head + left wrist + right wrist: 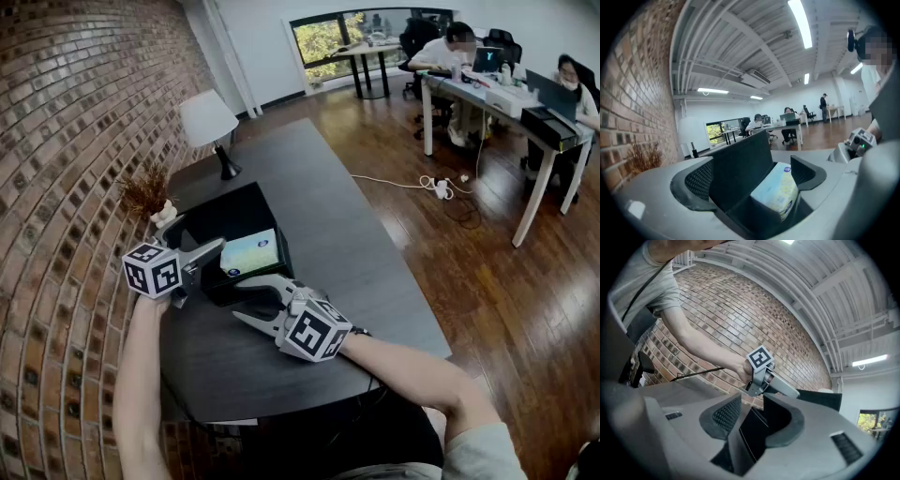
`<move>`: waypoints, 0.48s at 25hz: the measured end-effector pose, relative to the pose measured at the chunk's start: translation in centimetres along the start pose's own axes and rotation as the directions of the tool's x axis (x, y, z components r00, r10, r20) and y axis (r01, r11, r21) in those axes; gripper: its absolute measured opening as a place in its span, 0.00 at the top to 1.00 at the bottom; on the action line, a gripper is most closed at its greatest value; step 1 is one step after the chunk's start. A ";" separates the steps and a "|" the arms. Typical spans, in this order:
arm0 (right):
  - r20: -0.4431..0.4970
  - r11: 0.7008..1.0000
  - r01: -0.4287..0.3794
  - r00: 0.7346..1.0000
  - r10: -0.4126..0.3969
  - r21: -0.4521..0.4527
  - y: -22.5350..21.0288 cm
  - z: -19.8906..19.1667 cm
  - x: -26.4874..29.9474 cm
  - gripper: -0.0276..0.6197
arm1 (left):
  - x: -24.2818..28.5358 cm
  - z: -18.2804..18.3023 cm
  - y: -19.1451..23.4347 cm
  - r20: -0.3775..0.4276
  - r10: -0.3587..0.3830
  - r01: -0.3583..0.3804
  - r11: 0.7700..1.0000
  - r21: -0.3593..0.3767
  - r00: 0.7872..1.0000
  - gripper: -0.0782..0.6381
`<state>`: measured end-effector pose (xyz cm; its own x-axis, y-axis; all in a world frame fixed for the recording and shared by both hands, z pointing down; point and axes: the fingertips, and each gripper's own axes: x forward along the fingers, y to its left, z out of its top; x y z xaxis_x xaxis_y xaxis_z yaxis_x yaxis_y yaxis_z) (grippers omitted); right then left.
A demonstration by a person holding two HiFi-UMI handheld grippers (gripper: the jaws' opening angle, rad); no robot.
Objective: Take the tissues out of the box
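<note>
Black box (223,217) sits on the dark table (361,258) hard against the brick wall (75,141), with the tissue pack (251,253) in its near-right corner. Left gripper (752,172) jaws are spread wide and not pinching (a box wall and the pack sit between them). Right gripper (754,418) jaws are apart, straddling the near wall. Wide table to the right.

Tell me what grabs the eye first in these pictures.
The pale tissue pack stands out, lying in the open black box on the dark table, next to the brick wall. Both grippers meet at that box: the left gripper at its left side with its jaws apart, the right gripper at its near edge.
</note>
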<state>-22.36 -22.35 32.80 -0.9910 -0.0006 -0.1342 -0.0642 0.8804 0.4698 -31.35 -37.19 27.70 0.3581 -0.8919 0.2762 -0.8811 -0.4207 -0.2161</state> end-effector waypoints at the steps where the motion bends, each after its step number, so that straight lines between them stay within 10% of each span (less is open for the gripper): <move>1: 0.000 1.000 -0.005 1.000 0.005 -0.004 0.1 0.0 -0.1 0.73 | 0.4 -0.1 0.8 -0.009 0.025 -0.025 1.000 0.019 1.000 0.18; 7: -0.003 0.999 -0.023 1.000 0.023 -0.035 0.5 0.0 0.0 0.73 | 1.8 -1.4 2.6 -0.054 0.039 -0.039 0.999 -0.005 0.998 0.12; 12: -0.004 0.998 -0.030 1.000 0.030 -0.046 0.8 0.2 0.2 0.73 | 3.2 -4.0 -0.8 -0.194 -0.123 0.139 0.988 0.073 0.973 0.12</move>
<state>-22.57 -21.52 32.96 -0.9929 0.0243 -0.1168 -0.0394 0.8575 0.5130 -30.74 -39.05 32.54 0.3969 -0.7843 0.4768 -0.7977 -0.5517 -0.2434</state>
